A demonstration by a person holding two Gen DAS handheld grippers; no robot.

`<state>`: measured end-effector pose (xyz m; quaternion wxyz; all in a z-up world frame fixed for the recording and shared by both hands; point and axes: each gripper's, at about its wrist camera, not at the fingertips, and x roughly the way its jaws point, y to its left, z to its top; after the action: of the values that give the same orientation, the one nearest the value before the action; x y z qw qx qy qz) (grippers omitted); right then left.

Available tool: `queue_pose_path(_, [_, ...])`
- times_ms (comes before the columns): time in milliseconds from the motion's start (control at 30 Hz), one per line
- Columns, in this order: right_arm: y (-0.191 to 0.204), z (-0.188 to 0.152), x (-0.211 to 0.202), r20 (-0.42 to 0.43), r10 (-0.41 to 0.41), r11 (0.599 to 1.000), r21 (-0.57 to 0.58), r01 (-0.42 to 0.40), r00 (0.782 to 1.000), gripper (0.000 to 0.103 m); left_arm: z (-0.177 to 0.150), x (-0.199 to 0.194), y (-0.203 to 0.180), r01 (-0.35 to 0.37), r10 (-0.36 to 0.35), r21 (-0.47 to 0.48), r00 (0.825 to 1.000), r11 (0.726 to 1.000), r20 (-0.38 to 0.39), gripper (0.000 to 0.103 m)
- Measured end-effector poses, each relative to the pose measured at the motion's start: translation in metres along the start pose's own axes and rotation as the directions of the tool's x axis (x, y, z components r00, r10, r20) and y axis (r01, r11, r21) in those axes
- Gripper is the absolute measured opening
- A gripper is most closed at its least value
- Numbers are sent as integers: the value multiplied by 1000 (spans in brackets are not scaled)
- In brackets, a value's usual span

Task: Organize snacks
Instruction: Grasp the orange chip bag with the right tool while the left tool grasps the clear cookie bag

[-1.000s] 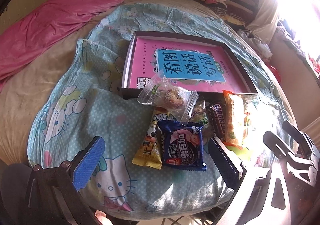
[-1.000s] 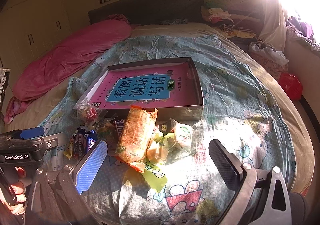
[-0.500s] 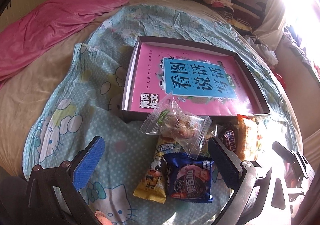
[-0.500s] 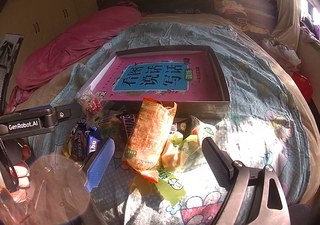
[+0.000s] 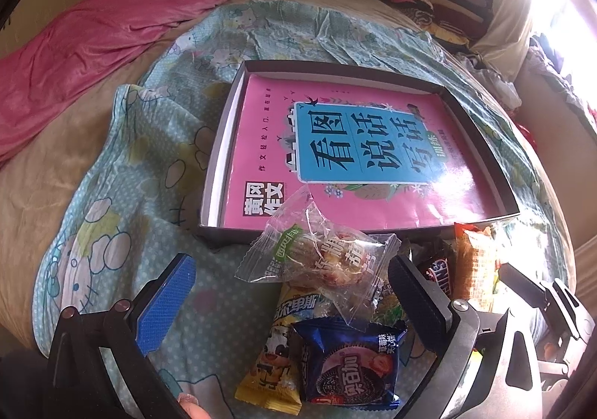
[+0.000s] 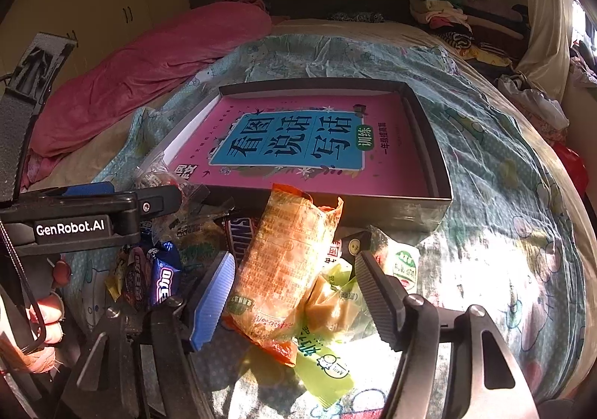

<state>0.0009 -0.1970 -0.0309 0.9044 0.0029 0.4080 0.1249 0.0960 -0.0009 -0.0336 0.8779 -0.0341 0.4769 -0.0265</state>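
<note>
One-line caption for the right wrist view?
Right tongs, closing, straddle an orange snack packet before the box holding a pink book.

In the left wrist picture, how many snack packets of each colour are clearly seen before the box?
Clear packet: 1
Yellow packet: 1
Blue packet: 1
Brown Snickers bar: 1
Orange packet: 1
Total: 5; others partly hidden, not counted.

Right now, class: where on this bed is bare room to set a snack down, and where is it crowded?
Free: the pink book cover inside the shallow box, and the patterned sheet left of the box. Crowded: the strip along the box's near wall, piled with the clear candy bag, Oreo pack and orange packet.
</note>
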Motion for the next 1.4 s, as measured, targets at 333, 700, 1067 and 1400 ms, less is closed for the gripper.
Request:
queue_pose_path(333, [6,8,15,-10,6,1000,-29,-6,1000,56,-1,11,-3,-25,25,19,1000,1000,-19,102])
queue_pose_path(700, [-5,12,12,20,68,998,4,-68,998,41,1,18,-7,40,-38,26,997,999,-62,64])
queue_pose_path(1067, [-10,14,6,55,92,995,32,-94,994,40,5,8,1,123,-123,2,992,992,-38,51])
queue_pose_path(1400, [-15,20,-4,102,92,994,45,-97,991,37,18,-14,11,152,-151,-31,988,988,20,51])
